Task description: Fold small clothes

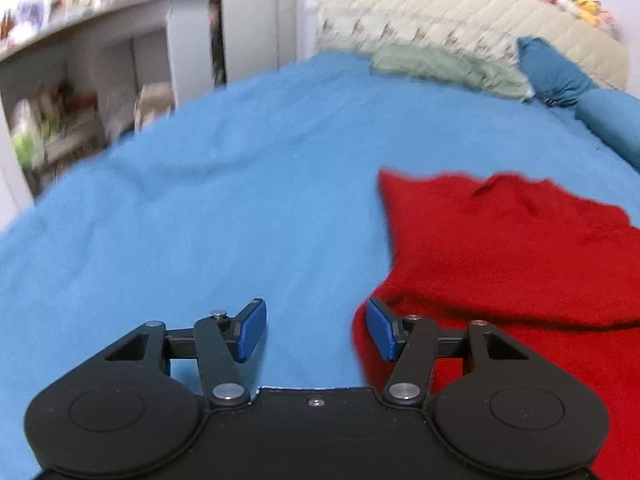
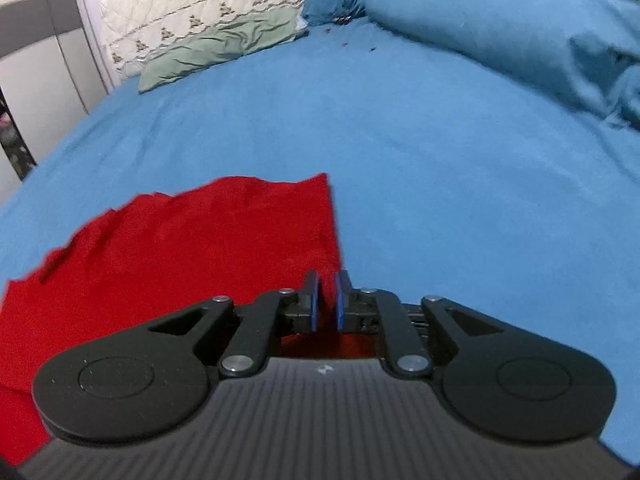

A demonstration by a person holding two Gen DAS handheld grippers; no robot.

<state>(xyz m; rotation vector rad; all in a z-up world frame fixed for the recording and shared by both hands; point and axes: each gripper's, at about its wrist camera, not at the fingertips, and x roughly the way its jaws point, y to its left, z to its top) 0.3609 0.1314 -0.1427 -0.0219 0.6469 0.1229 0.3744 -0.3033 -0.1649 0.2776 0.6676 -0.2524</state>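
folding: red garment (image 2: 192, 248) lies flat on blue bedsheet (image 2: 440, 160)
left gripper (image 1: 316, 330): half open — holds nothing
right gripper (image 2: 326, 300): narrow gap, cloth edge between, grip unclear
risk: edge slipping — fold goes crooked

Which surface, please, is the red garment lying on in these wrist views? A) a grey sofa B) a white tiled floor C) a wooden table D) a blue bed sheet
D: in both wrist views the red garment is spread on the blue bed sheet, with pillows at the far end of the bed.
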